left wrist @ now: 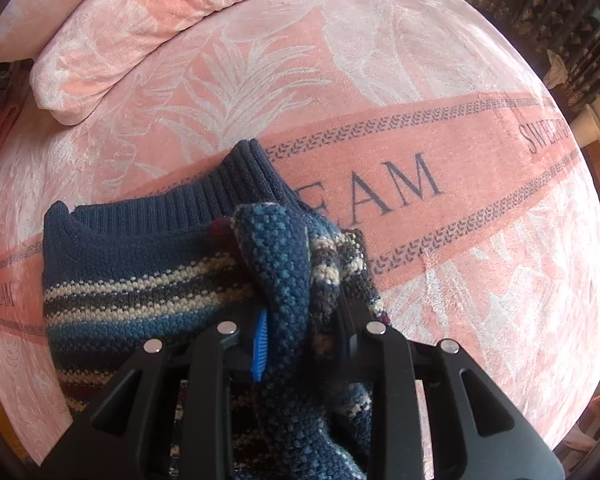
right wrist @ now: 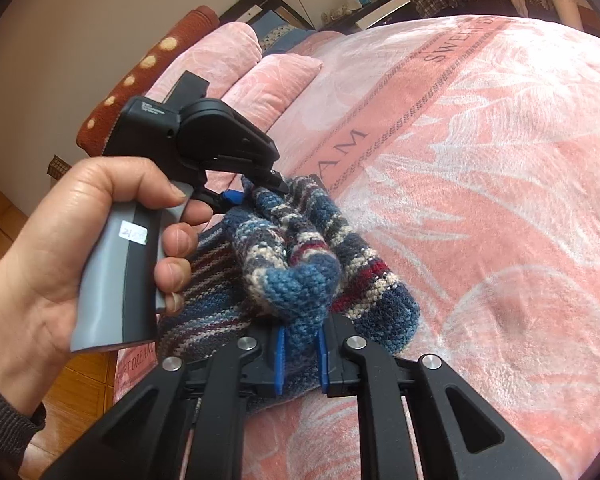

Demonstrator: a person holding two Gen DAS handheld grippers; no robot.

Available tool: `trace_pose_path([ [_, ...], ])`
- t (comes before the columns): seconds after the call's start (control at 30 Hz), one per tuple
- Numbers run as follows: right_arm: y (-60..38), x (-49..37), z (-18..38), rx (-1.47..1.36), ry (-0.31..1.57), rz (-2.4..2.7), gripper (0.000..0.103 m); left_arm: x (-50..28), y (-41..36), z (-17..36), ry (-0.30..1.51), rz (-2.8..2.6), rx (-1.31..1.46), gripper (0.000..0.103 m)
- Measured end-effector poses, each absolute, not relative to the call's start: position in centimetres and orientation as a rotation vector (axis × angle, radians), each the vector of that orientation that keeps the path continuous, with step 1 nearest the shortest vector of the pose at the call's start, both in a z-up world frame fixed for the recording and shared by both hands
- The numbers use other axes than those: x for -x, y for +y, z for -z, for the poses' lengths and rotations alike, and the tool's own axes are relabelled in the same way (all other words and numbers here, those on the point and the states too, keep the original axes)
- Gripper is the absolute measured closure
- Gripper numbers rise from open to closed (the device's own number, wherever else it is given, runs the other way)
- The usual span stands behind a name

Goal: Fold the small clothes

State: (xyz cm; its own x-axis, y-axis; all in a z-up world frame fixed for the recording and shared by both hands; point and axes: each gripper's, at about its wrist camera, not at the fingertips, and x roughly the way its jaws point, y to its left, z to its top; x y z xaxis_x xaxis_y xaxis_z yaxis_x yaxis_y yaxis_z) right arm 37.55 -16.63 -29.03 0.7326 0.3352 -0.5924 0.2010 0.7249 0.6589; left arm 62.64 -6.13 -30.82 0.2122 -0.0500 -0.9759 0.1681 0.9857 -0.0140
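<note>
Knitwear fills the middle of both views: a small striped sweater [left wrist: 140,280] in navy, blue, cream and dark red lies on the pink bedspread [left wrist: 440,80], across the band printed with "DREAM" lettering [left wrist: 392,188]. Its ribbed navy collar [left wrist: 236,176] points away from you, toward the pink pillows [left wrist: 112,48] at the head of the bed.

Your left gripper [left wrist: 300,332] has its fingers pressed onto a bunched fold of the sweater; one blue pad [left wrist: 261,344] shows at the left of the fold, while the other is buried under the knit. That fold is raised off the rest of the garment, which lies flat to the left beneath it.

Your right gripper [right wrist: 300,354] pinches another thick roll of the same sweater between its two blue pads [right wrist: 279,354], with the knit bulging out just ahead of the fingers. From this camera you also see your left hand [right wrist: 60,248] wrapped around the grey and black handle [right wrist: 116,280] of the other gripper, whose tips reach the far side of the gathered fabric. The two grippers sit near each other, with the lifted bundle between them.

A rust-coloured cushion with pale dots [right wrist: 148,80] rests against the wall beyond the pillows, and wooden flooring [right wrist: 80,392] shows beside the bed.
</note>
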Motion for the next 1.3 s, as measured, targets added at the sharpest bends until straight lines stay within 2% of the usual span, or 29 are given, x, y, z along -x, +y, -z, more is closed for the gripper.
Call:
trace_pose_path([
  [0.1,-17.0,-37.8,29.6,-0.802,0.783,-0.091,0.091,-62.5,-5.5,30.0,1.287,0.254,-0.01,0.055],
  [0.2,-17.2,-37.9,30.1,-0.801,0.803,-0.092,0.087,-62.3,-4.4,28.2,1.211,0.338,0.047,0.048],
  [0.37,-18.3,-38.1,30.2,-0.844,0.815,-0.117,0.049,-60.4,0.0,23.9,1.11,0.429,0.109,0.047],
  [0.43,-19.2,-38.6,30.5,-0.908,0.826,-0.167,0.044,-58.7,2.8,22.5,1.096,0.475,0.164,0.041],
  [0.47,-19.7,-38.8,30.7,-0.952,0.837,-0.188,0.038,-57.6,4.2,22.1,1.104,0.5,0.187,0.041],
  [0.53,-20.6,-39.3,31.3,-1.058,0.861,-0.263,0.035,-55.3,6.6,21.7,1.118,0.549,0.219,0.041],
  [0.63,-20.9,-40.5,31.0,-1.018,0.929,-0.325,0.036,-51.9,9.1,21.8,1.131,0.631,0.251,0.041],
  [0.7,-21.0,-41.7,31.3,-0.956,0.985,-0.355,0.075,-50.4,10.0,22.3,1.136,0.695,0.267,0.041],
  [0.73,-21.3,-42.2,31.6,-0.939,1.006,-0.354,0.08,-49.9,10.2,22.7,1.139,0.713,0.277,0.041],
  [0.83,-21.6,-43.1,33.4,-0.876,1.126,-0.371,0.079,-49.4,10.8,25.0,1.181,0.739,0.356,0.042],
  [0.93,-23.0,-43.1,29.7,-0.785,1.103,-0.354,0.06,-49.1,11.3,27.3,1.22,0.738,0.389,0.042],
  [0.97,-23.7,-43.4,27.6,-0.762,1.046,-0.327,0.058,-49.0,11.5,27.9,1.225,0.747,0.413,0.042],
  [1.07,-22.7,-46.8,24.5,-0.69,1.031,-0.405,0.057,-49.0,12.2,29.3,1.234,0.77,0.501,0.042],
  [1.2,-18.0,-52.5,27.1,-0.597,1.208,-0.509,0.052,-49.2,12.5,30.9,1.261,0.755,0.594,0.042],
  [1.23,-17.0,-53.0,28.1,-0.549,1.248,-0.493,0.052,-49.2,12.5,31.1,1.267,0.751,0.607,0.043],
  [1.3,-16.3,-53.1,29.1,-0.467,1.275,-0.468,0.082,-48.9,12.6,30.9,1.268,0.777,0.619,0.044],
])
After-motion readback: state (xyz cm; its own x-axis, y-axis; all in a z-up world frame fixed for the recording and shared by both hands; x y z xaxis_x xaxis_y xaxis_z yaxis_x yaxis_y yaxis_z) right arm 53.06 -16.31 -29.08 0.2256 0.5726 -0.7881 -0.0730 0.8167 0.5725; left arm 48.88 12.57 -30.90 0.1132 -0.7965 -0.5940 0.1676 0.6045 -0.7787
